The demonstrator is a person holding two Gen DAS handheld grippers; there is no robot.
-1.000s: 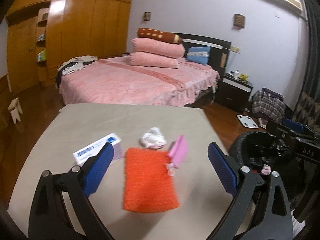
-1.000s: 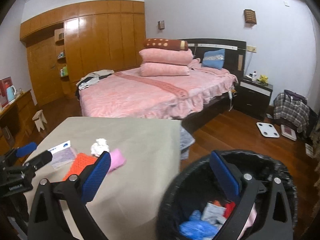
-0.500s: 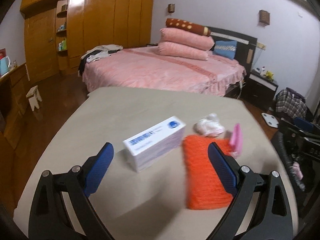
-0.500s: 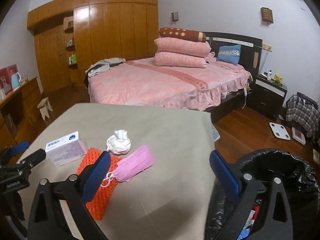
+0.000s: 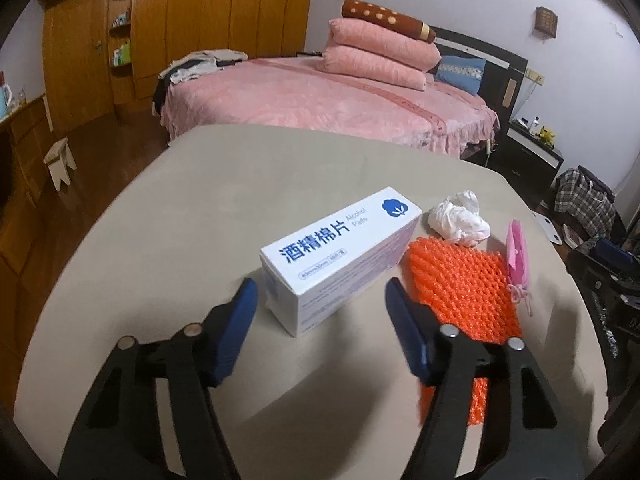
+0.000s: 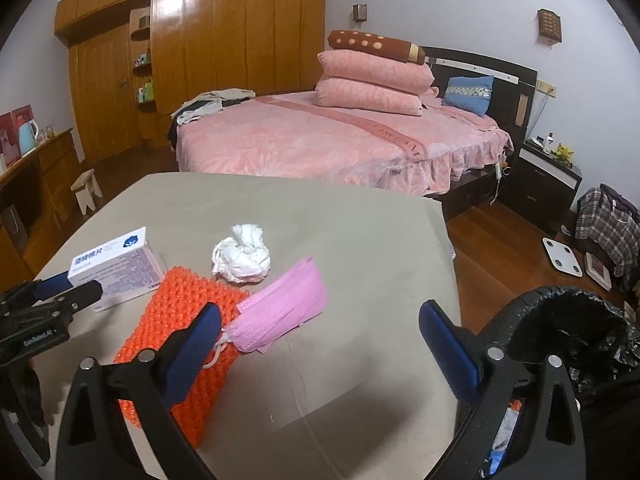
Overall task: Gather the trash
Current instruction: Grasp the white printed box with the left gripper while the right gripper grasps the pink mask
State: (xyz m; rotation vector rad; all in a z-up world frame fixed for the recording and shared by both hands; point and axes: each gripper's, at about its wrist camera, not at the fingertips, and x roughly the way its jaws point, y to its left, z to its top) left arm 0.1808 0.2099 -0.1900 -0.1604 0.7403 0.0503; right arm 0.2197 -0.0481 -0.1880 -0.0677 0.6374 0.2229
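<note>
Table, left claw open before box

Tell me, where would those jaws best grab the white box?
Probably across the box's long sides, near the end facing the left gripper. It lies flat, that narrow end pointing between the open jaws, so coming straight ahead, low over the table, looks best. The orange mat crowds its right side.

box left of mat | tissue behind mat | mask on mat's right edge

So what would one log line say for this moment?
left hand-held gripper: open, at box | right hand-held gripper: open, empty | tissue, mask: on table
</note>
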